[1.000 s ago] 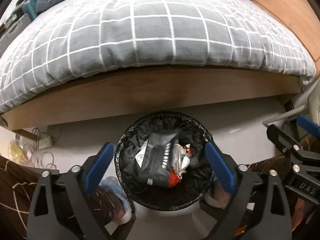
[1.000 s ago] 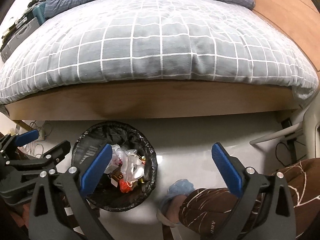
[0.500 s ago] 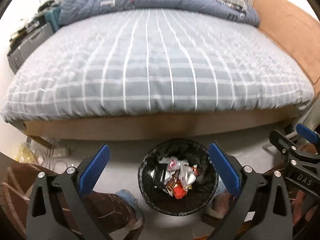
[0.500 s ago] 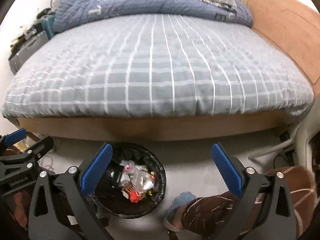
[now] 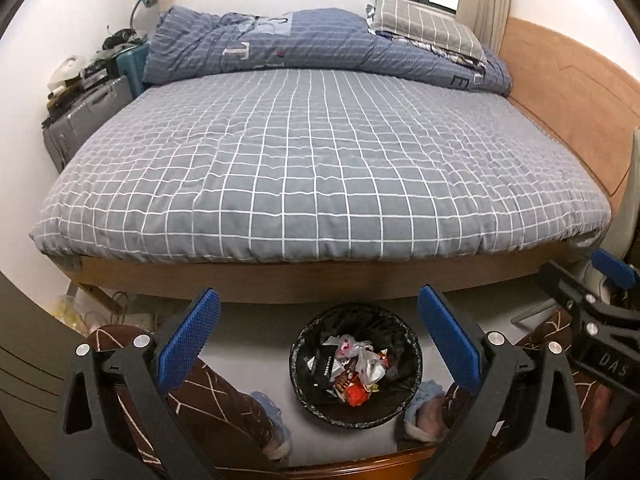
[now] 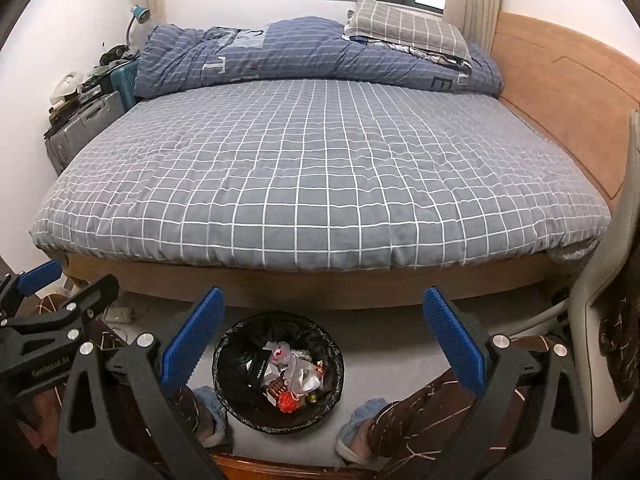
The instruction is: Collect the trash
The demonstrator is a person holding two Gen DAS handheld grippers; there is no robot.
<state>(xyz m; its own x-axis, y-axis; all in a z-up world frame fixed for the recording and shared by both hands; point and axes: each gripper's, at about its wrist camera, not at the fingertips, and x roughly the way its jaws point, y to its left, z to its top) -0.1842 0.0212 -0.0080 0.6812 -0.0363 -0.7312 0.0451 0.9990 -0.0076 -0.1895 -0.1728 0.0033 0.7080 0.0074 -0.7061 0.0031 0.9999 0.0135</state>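
On the pale grey floor at the foot of the bed stands a round bin lined w/ a black plastic bag (image 5: 356,364), upright, mouth facing straight up, vertical axis roughly toward both cameras. Inside it lies a heap of trash (image 5: 352,368): crumpled white plastic, a black printed packet w/ its long axis running front to back, a small red-orange wrapper nearest the viewer. Bin sits between the person's two feet in light blue slippers (image 6: 210,404), legs in brown patterned trousers either side.

The left black gripper w/ blue ribbed pads (image 5: 320,344) hangs above the bin, jaws spread wide, nothing between them. The right black gripper w/ blue pads (image 6: 324,344) is likewise spread wide & empty; in its view the bin shows just left of centre. Each gripper appears at the edge of the other's view, well apart.

Behind the bin: wooden bed frame, grey quilt w/ white grid (image 5: 320,180) lying flat, a bunched blue duvet (image 5: 304,44) & a grey checked pillow at the far end. A grey suitcase (image 5: 84,120) stands left of the bed.
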